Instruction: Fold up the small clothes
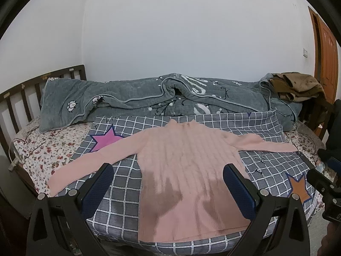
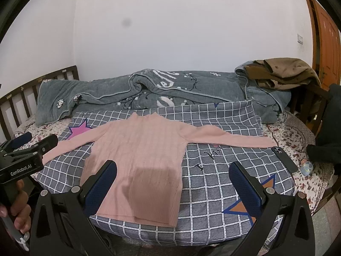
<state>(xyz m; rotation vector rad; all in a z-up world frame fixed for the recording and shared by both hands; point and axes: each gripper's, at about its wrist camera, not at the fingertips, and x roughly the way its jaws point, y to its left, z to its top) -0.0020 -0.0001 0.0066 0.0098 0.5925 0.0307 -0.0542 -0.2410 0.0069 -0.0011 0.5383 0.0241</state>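
Observation:
A small pink ribbed sweater lies flat on a grey checked cloth on the bed, both sleeves spread sideways, collar toward the wall. It also shows in the right wrist view. My left gripper is open and empty, held above the sweater's lower body. My right gripper is open and empty, above the sweater's right hem edge and the checked cloth. The left gripper also shows at the left edge of the right wrist view.
A rolled grey quilt lies along the wall behind. Brown clothes sit on its right end. A phone and a small bottle lie at the right. A wooden headboard is at left, a door at right.

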